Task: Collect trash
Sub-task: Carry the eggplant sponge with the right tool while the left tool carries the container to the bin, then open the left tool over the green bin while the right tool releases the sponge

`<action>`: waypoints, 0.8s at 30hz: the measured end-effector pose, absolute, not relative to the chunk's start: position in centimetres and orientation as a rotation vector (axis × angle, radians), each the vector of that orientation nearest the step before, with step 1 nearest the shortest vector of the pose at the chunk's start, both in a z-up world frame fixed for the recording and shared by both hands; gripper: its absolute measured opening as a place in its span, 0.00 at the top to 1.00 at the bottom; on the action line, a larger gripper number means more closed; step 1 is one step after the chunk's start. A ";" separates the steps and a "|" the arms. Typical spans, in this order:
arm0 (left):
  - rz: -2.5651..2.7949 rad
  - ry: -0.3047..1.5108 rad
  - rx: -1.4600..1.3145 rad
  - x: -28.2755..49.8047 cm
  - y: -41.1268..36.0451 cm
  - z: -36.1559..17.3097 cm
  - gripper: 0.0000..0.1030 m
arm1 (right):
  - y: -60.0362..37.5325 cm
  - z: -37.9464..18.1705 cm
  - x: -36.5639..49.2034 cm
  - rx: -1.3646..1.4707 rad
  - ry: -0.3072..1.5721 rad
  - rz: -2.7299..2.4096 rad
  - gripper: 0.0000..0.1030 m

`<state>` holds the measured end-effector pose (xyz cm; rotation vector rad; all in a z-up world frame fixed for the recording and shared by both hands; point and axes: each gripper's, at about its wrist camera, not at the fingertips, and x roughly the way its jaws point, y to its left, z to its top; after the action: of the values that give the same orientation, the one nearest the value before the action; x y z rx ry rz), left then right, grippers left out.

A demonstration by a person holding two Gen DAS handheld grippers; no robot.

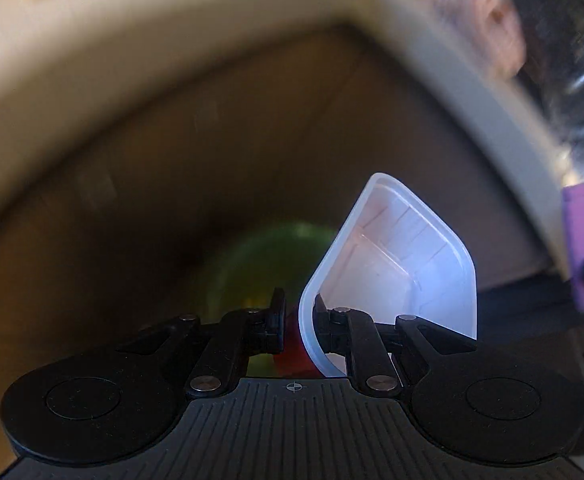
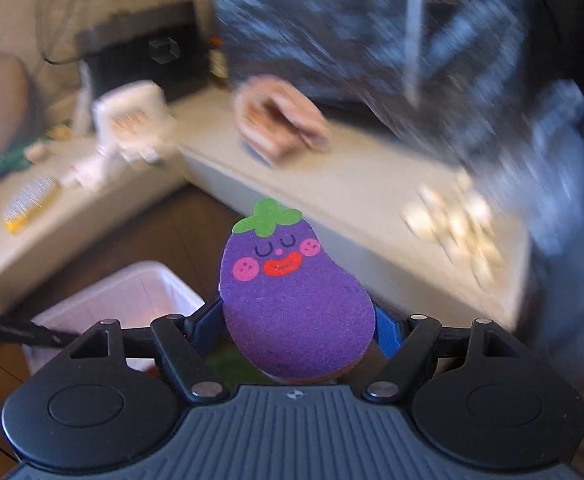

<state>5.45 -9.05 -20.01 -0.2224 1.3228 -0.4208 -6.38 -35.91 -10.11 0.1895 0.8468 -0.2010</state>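
Note:
My left gripper [image 1: 298, 322] is shut on the rim of a white translucent plastic tub [image 1: 392, 256], which tilts up to the right. A blurred green round thing [image 1: 268, 264] lies below it on the brown floor. My right gripper [image 2: 298, 332] is shut on a purple eggplant-shaped sponge [image 2: 292, 300] with a green cap and a drawn face. The white tub also shows in the right wrist view [image 2: 124, 300] at lower left, with the left gripper's dark finger on it.
A beige L-shaped counter [image 2: 352, 188] wraps around the brown floor [image 2: 188, 232]. On it lie a yellow brush [image 2: 28, 204], a white carton [image 2: 132, 124], a pink folded item [image 2: 280, 124] and pale pieces [image 2: 456, 216]. A black bag [image 2: 432, 40] hangs at right.

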 end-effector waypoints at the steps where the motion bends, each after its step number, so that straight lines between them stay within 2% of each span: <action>1: -0.416 1.380 -0.224 5.5 -9.8 -22.4 0.86 | -36.4 -11.3 -6.9 0.209 0.882 -0.214 0.26; 5: -0.386 1.525 -0.157 5.5 -13.3 -31.9 0.86 | -37.3 -15.8 -8.9 0.252 1.009 -0.267 0.26; 10: -0.416 1.532 -0.032 6.4 -18.3 -41.5 0.84 | -37.3 -20.5 -10.8 0.242 1.104 -0.295 0.26; 13: -0.403 1.552 0.056 6.6 -20.6 -46.2 0.71 | -37.0 -22.0 -11.7 0.203 1.140 -0.324 0.26; 15: -0.386 1.569 0.085 6.5 -21.3 -48.2 0.60 | -36.9 -22.7 -12.1 0.186 1.168 -0.331 0.26; 24: -0.419 1.603 0.088 7.6 -20.8 -50.3 0.63 | -36.2 -24.9 -10.2 0.122 1.236 -0.265 0.26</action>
<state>7.57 -20.83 -50.27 0.0882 1.6030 -0.4188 -10.20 -36.20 -24.88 0.1224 1.2356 -0.2654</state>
